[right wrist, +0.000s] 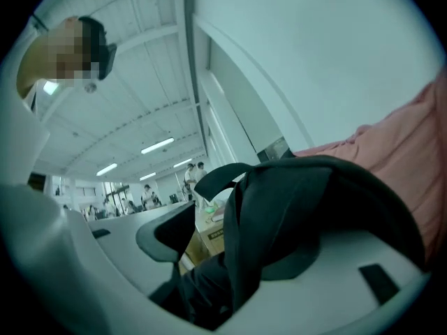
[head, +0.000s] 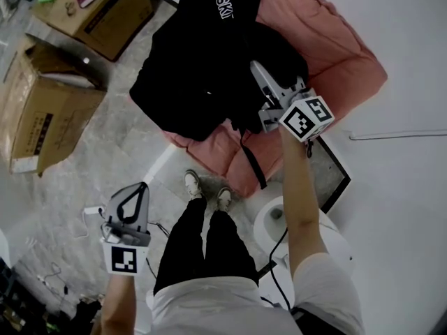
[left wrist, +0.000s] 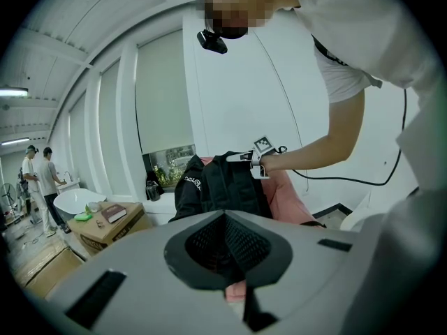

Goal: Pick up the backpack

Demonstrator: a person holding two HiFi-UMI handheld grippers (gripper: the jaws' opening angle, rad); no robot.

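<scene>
**Ops:** Backpack (head: 202,68) is right in front of me, black with white lettering near the top. It's slumped on a pink cushion (head: 342,54) on the floor (head: 133,145).

**Desk:** Where's your right?

**Ops:** My right hand-held gripper (head: 262,82) is in at the backpack's right edge, pointing about level, with its jaws wide. In the right gripper view a black strap (right wrist: 237,250) runs up between them. Dark fabric drapes over the jaw at that view's right. There's a clear gap between the strap and the jaw at the left, so nothing is pinched.

**Desk:** And the left?

**Ops:** Over on the other side, my left hand-held gripper (head: 141,190) hangs low, well apart from the backpack, above bare floor and tipped downward. Its jaws are together, tips meeting. The left gripper view shows the backpack propped on the cushion and my right arm (left wrist: 328,149) reaching across to it.

**Desk:** Anything else nearby?

**Ops:** Two cardboard boxes (head: 49,117) sit off to the left, well apart from the cushion. The backpack rests wholly on the cushion, not yet lifted.
</scene>
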